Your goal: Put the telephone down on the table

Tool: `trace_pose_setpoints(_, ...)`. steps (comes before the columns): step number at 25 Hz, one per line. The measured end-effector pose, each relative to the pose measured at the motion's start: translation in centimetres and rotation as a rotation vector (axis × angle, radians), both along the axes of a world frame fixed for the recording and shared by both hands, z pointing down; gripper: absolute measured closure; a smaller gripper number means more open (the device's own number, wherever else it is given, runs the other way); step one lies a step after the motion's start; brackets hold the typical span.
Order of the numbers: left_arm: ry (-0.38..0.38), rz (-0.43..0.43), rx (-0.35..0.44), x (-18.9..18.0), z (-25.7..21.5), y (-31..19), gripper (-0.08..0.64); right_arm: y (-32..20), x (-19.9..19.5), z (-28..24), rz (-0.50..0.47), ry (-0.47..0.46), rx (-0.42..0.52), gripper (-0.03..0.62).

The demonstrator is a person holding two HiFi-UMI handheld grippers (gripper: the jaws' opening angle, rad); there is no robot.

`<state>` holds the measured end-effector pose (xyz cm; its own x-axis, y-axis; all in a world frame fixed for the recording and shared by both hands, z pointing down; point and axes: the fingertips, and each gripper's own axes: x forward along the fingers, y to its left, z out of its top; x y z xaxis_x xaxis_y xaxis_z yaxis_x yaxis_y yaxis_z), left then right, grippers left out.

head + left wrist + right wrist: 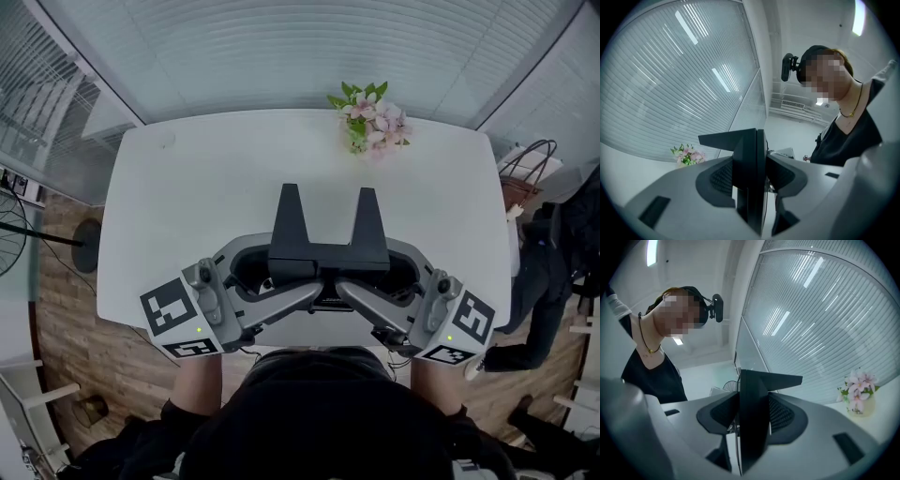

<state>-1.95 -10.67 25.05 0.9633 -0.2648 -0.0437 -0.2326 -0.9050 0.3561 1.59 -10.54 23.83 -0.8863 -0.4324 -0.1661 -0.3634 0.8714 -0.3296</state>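
A: Left tool [267, 279] and right tool [386, 279]?
B: Each is pinching one end of the black telephone [328, 255], over the near edge of the desk [187, 187] — touching it or not, I can't tell.
A: Risk?
B: Uneven release — one end drops and it tips off that edge; the flowers [373, 120] sit well clear

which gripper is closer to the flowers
Right. The right gripper is almost straight in line with the flowers; the left gripper sits further off to their left.
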Motion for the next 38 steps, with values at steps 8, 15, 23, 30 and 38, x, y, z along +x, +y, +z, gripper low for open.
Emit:
trace_pose_setpoints(8, 0.006, 0.000, -0.062, -0.3, 2.3, -0.3, 0.351, -0.4, -0.3, 2.3, -0.001, 0.006, -0.055, 0.397)
trace_pose_setpoints(15, 0.004, -0.005, -0.093, -0.4, 3.5, -0.5, 0.351, -0.6, -0.4, 3.5, -0.001, -0.002, -0.088, 0.397)
trace_pose_setpoints(23, 0.002, -0.016, -0.137, -0.8, 5.1, -0.6, 0.351, -0.9, -0.8, 5.0, -0.014, -0.005, -0.132, 0.397)
trace_pose_setpoints(30, -0.002, -0.013, -0.168, -0.8, 6.2, -0.9, 0.351, -1.1, -0.8, 6.2, -0.012, -0.007, -0.165, 0.397)
trace_pose_setpoints(38, -0.008, -0.007, -0.197, -0.5, 7.3, -1.1, 0.351, -1.4, -0.6, 7.3, -0.009, -0.012, -0.196, 0.399)
